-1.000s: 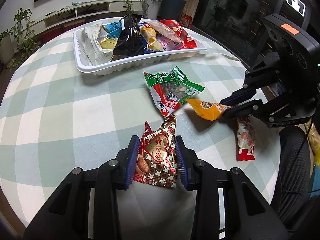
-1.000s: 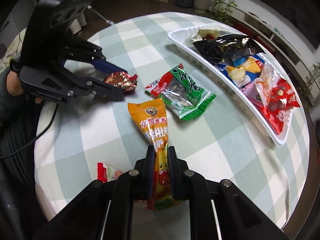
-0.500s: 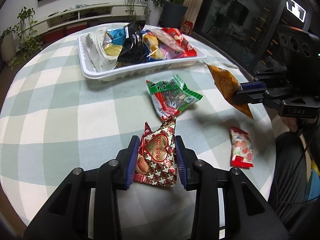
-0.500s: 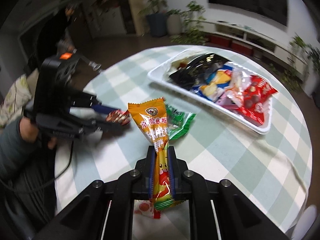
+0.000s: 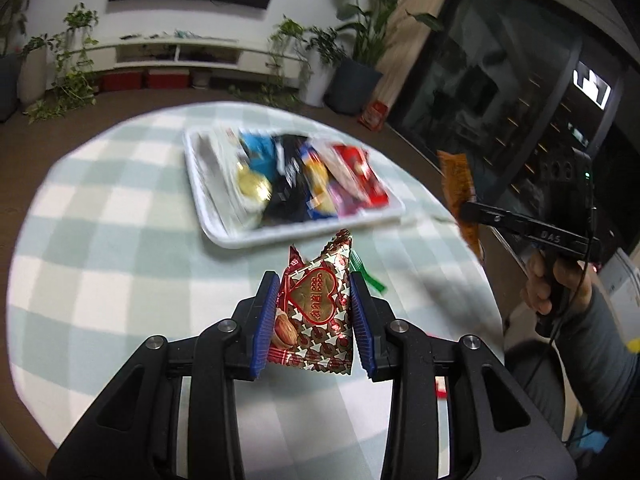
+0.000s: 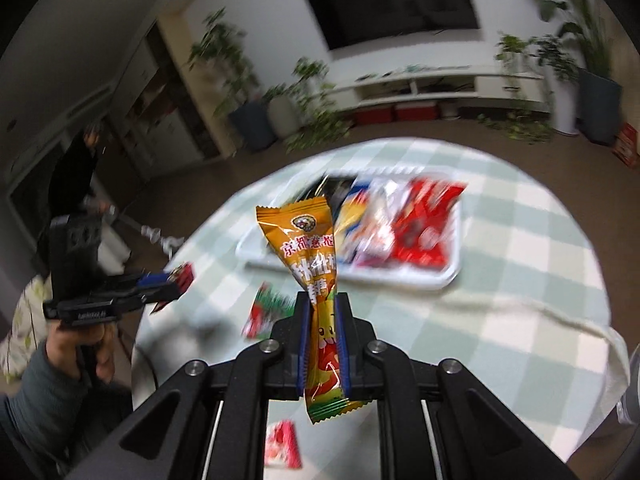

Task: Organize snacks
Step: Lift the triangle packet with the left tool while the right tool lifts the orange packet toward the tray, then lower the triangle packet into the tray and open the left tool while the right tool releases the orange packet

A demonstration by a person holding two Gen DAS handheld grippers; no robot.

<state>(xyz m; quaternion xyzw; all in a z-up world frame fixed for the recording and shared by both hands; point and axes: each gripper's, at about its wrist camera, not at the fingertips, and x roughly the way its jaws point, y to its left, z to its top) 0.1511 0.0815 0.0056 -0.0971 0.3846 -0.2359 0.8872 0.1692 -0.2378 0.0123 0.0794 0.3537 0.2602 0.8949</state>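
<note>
The left claw [image 5: 314,316] held a red packet [image 5: 316,312] with a heart on its front, the blue pads pressed against both of its side edges. The packet was off the table [image 5: 100,240], which wore a green and white checked cloth. From the right wrist view the same claw [image 6: 170,286] showed at the left, gripped by a hand [image 6: 86,344] in a grey sleeve, with the red packet [image 6: 180,280] poking out past its tips.

The right claw [image 6: 322,316] was closed narrowly on an orange packet [image 6: 316,280], clamped low on its length so that most of it stood up above the pads and a green end hung below them. In the left wrist view that orange packet [image 5: 460,196] hung beyond the table's right edge, pinched in the right claw [image 5: 466,212].

A white tray [image 5: 224,236] lay on the far part of the table, crowded with snacks; both views blurred it, but a red bag [image 6: 420,228] lay at one end. A green and red packet [image 6: 268,312] lay on the cloth between the tray and the claws, and a small red and white packet [image 6: 282,448] lay near the table's near edge.
</note>
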